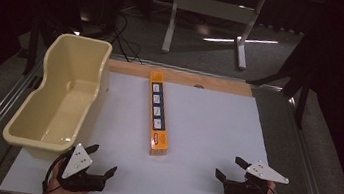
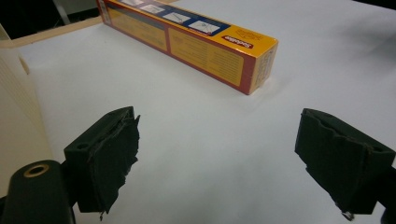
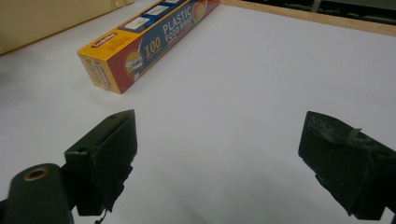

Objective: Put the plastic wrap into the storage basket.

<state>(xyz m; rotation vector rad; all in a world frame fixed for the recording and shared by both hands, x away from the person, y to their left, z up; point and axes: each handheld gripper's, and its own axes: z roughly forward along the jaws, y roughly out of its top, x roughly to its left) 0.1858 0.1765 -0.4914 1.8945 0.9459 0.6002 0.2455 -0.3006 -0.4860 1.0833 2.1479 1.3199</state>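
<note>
A long orange box of plastic food wrap (image 1: 158, 113) lies lengthwise in the middle of the white table top (image 1: 211, 127). Its near end shows in the left gripper view (image 2: 205, 44) and in the right gripper view (image 3: 140, 46). My left gripper (image 1: 101, 160) rests at the near left edge, open, with nothing between its jaws (image 2: 217, 158). My right gripper (image 1: 230, 168) rests at the near right, open and empty too (image 3: 217, 161). Both point toward the box from a short way off.
A cream plastic tub (image 1: 62, 95) stands along the table's left side, beside the left gripper; its wall shows in the left gripper view (image 2: 16, 112). A wooden strip (image 1: 182, 77) runs along the far edge. Beyond it stand a desk frame's legs (image 1: 207, 26).
</note>
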